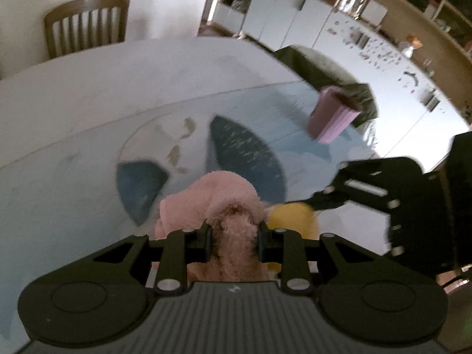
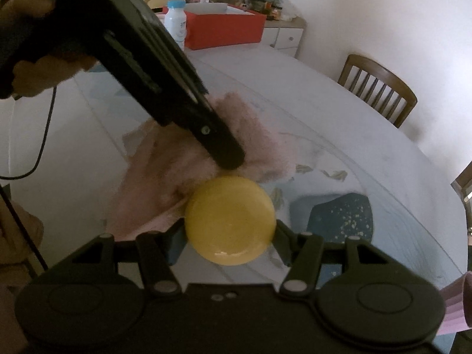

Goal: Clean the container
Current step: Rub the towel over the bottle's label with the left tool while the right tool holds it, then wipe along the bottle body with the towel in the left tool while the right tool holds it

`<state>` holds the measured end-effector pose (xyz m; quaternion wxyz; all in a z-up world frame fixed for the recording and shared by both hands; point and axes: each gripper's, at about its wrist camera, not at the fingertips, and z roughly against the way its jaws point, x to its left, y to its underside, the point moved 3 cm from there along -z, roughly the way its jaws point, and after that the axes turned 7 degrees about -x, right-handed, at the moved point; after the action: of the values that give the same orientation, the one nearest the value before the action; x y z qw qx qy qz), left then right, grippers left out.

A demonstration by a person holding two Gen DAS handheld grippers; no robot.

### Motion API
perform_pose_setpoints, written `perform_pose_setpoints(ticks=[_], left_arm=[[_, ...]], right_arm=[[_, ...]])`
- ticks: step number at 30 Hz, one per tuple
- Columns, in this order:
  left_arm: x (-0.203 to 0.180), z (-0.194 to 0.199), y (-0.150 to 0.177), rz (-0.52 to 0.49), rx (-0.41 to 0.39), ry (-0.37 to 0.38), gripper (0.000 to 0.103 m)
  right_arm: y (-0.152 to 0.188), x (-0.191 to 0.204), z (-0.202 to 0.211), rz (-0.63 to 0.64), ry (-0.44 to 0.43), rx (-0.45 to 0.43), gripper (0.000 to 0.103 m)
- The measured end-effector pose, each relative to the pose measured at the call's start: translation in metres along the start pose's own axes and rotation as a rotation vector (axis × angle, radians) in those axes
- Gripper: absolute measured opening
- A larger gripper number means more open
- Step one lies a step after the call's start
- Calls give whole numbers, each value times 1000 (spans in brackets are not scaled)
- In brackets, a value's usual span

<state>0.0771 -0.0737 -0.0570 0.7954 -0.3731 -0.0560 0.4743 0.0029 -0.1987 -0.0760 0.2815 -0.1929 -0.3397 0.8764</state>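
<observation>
My left gripper is shut on a fluffy pink cloth, bunched up between its fingers and spilling forward. A round yellow container sits between the fingers of my right gripper, which is shut on its sides. In the left wrist view the yellow container shows just right of the cloth, with the right gripper behind it. In the right wrist view the left gripper presses the pink cloth down just behind the container, touching its far edge.
A pale blue patterned tablecloth covers the table. A pink ribbed cup stands at the far right of it. A white bottle and a red box sit at the far end. Wooden chairs stand around the table.
</observation>
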Motion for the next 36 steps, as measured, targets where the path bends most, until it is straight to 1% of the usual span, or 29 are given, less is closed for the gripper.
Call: perform_pose_setpoints(ticks=[5, 8, 14, 18, 21, 24, 30, 34, 35, 36], left_arm=[[20, -14, 19, 21, 72, -58, 26], [28, -11, 25, 29, 87, -69, 26], [17, 6, 12, -15, 59, -41, 26], [-2, 12, 1, -68, 35, -4, 26], [-15, 12, -4, -104, 23, 15, 26], [-23, 7, -6, -122, 28, 26, 26], [-41, 3, -12, -176, 32, 55, 26], [-64, -1, -10, -255, 54, 126, 26], [-70, -4, -8, -278, 62, 140, 26], [-77, -7, -5, -302, 71, 151, 26]], right_arm=[[6, 3, 2, 55, -8, 8, 60], [17, 1, 1, 80, -34, 30, 60], [43, -4, -8, 98, -75, 97, 60], [47, -6, -11, 82, -84, 107, 61], [47, -8, -10, 56, -106, 115, 61], [45, -10, -6, 29, -113, 112, 63], [42, -19, -1, -107, -113, 107, 67], [38, -26, -3, -211, -100, 93, 67], [37, -27, -4, -214, -93, 94, 64], [37, -26, -4, -207, -88, 94, 64]])
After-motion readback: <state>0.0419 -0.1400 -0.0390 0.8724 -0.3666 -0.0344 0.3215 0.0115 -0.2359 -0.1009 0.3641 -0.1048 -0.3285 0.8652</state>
